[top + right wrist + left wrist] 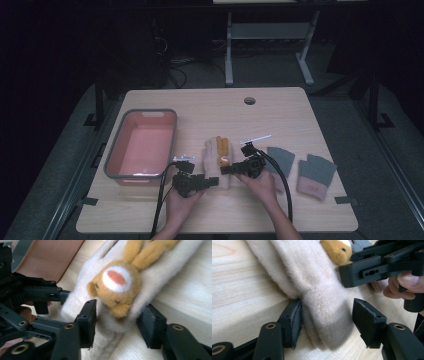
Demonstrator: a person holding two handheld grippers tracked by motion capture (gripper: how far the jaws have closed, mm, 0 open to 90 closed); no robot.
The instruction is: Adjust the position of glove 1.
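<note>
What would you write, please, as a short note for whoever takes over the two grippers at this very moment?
Left gripper: jaws straddle the cuff end of the cream glove; the left pad touches it and the right stands clear, so no firm grip.
Right gripper: jaws either side of the same glove by its orange animal patch; both pads touch the fleece, grip uncertain.
The glove lies flat on the table, beside the pink bin.
Two grey gloves lie to the right.
Done: nothing in the bin.
Left: probably grip, then move the gloves.

1. The glove [216, 159] between the black tongs is cream, with an orange-brown animal face [115, 287] that has a white and red patch.
2. The bin [142, 144] left of the tongs is pink with a grey rim.
3. The two gloves [315, 176] to their right are grey; one has a pink cuff.
4. The table [280, 112] is light wood.
</note>
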